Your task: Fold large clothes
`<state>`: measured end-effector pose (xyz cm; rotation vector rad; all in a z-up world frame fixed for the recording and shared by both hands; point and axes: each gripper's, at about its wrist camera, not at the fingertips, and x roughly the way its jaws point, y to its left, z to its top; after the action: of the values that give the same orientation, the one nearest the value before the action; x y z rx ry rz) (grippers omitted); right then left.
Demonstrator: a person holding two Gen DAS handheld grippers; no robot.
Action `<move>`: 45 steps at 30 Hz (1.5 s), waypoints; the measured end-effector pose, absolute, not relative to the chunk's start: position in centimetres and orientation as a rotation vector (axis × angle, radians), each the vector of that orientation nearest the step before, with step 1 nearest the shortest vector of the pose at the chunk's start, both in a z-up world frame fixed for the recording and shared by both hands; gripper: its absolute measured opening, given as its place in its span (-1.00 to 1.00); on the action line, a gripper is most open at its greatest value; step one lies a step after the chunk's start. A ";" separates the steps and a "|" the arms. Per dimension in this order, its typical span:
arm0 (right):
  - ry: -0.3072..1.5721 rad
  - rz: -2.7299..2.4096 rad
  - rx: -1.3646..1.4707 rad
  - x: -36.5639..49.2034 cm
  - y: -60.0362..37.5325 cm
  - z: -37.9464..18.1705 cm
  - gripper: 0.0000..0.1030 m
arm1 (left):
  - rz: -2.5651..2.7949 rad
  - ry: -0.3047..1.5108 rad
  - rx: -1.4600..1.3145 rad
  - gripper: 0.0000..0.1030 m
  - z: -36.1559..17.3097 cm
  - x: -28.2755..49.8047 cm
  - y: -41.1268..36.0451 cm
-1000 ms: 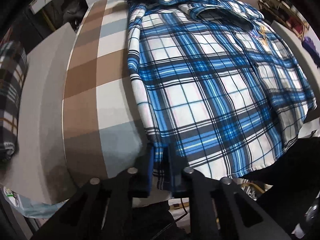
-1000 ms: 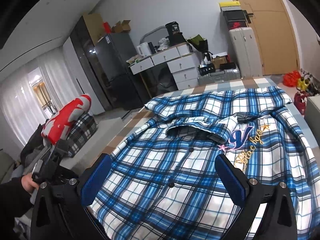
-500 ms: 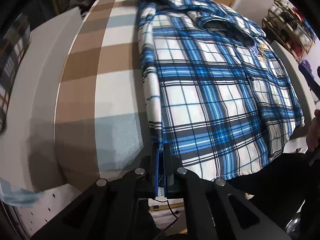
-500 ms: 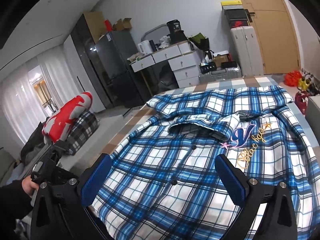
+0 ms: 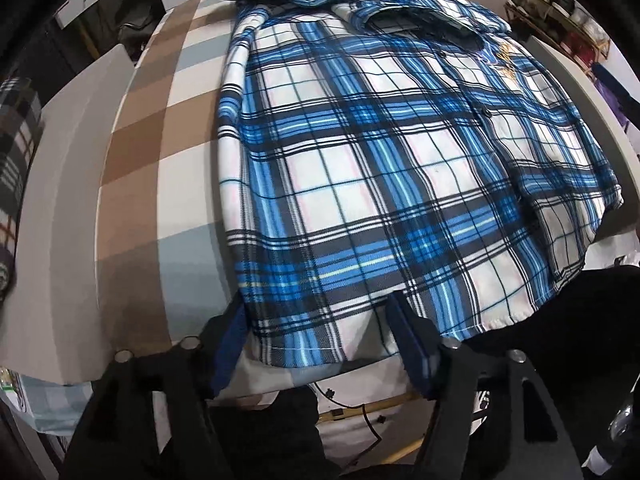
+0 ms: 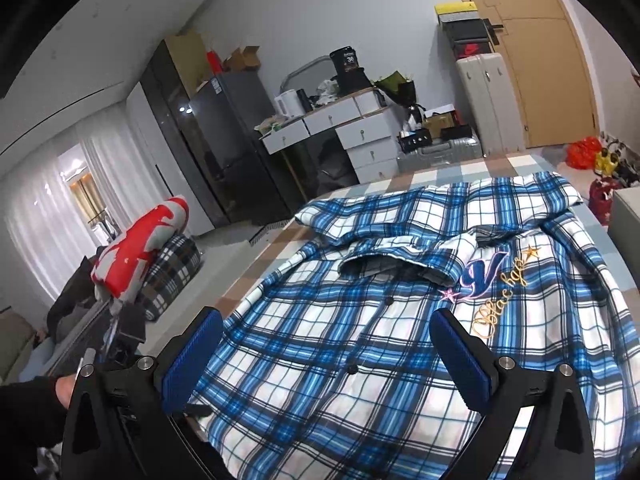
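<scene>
The blue-and-white plaid button shirt (image 5: 360, 168) covers much of the brown, white and grey checked bedspread (image 5: 160, 152) beneath it. In the left wrist view the shirt's near hem corner droops over the bed edge between the blue pads of the left tongs (image 5: 320, 340), and whether a pad touches the cloth cannot be told. In the right wrist view the shirt's bottom runs off the lower edge behind the right tongs (image 6: 326, 356). The gold embroidered lettering (image 6: 500, 316) is too small to read surely.

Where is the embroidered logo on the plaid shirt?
In the right wrist view, the embroidered logo lies on the plaid shirt's chest, right of the button line, below the collar.
</scene>
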<state>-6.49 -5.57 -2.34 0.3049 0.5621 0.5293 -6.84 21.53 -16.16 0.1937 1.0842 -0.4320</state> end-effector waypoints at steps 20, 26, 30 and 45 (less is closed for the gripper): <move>0.583 0.464 0.509 -7.6 -11.9 -2.2 1.00 | -0.718 1.180 -0.382 -0.99 -13.0 -4.1 26.7; 0.769 0.340 0.654 -9.0 -20.0 -2.7 1.00 | -0.752 1.125 -0.439 -0.99 -12.0 -3.1 26.5; 0.919 0.262 0.641 -9.3 -23.4 -4.0 1.00 | -0.773 1.121 -0.492 -0.99 -12.6 -2.5 27.3; 1.149 0.154 0.850 -12.5 -26.7 -13.2 1.00 | -0.855 1.101 -0.520 -0.99 -14.0 -2.1 27.3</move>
<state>-12.45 -26.71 -13.19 0.8502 1.1488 0.1542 -2.12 27.27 -14.00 -0.5199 1.1008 -0.8555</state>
